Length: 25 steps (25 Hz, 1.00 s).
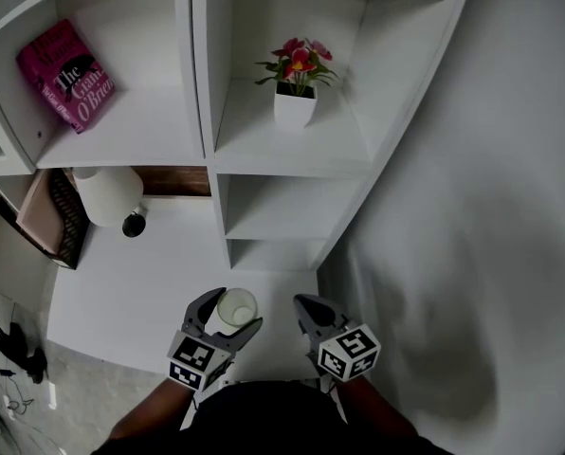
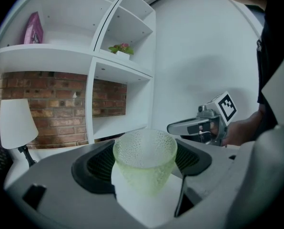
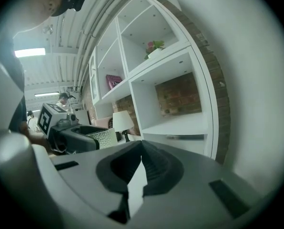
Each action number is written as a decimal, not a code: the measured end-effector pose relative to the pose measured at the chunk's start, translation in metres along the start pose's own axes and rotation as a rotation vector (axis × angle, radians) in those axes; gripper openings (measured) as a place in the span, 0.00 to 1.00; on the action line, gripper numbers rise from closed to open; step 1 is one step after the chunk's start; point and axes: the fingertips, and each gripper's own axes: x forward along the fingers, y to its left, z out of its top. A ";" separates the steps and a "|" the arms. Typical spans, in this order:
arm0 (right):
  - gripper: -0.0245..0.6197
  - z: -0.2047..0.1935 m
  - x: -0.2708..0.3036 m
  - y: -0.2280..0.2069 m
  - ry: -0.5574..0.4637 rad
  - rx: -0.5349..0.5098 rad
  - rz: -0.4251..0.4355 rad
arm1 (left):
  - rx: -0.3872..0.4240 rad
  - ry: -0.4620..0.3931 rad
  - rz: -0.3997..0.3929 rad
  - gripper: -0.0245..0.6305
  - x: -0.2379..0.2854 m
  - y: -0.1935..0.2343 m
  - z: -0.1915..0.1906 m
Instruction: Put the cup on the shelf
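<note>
A pale green dimpled glass cup (image 1: 236,309) (image 2: 145,160) stands upright between the jaws of my left gripper (image 1: 230,316) (image 2: 143,162), which is shut on its sides above the white tabletop (image 1: 140,292). In the right gripper view the cup (image 3: 103,138) shows at the left, held by the other gripper. My right gripper (image 1: 306,309) (image 3: 141,149) hangs beside it to the right, shut with nothing between its jaws. The white shelf unit (image 1: 292,150) (image 2: 118,63) (image 3: 175,61) rises ahead with open compartments.
A potted pink flower (image 1: 297,85) stands in the upper right compartment, a pink book (image 1: 66,76) leans in the upper left one. A white lamp (image 1: 110,197) stands on the table at the left, by a dark basket (image 1: 66,221). A white wall (image 1: 472,207) runs along the right.
</note>
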 end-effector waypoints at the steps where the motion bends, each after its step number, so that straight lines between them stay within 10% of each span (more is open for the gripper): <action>1: 0.05 0.001 -0.001 -0.001 -0.003 0.001 -0.002 | 0.000 -0.003 0.000 0.62 0.006 0.002 0.003; 25: 0.05 0.008 -0.019 -0.026 -0.031 0.002 -0.038 | 0.091 -0.094 0.045 0.62 0.143 0.072 0.127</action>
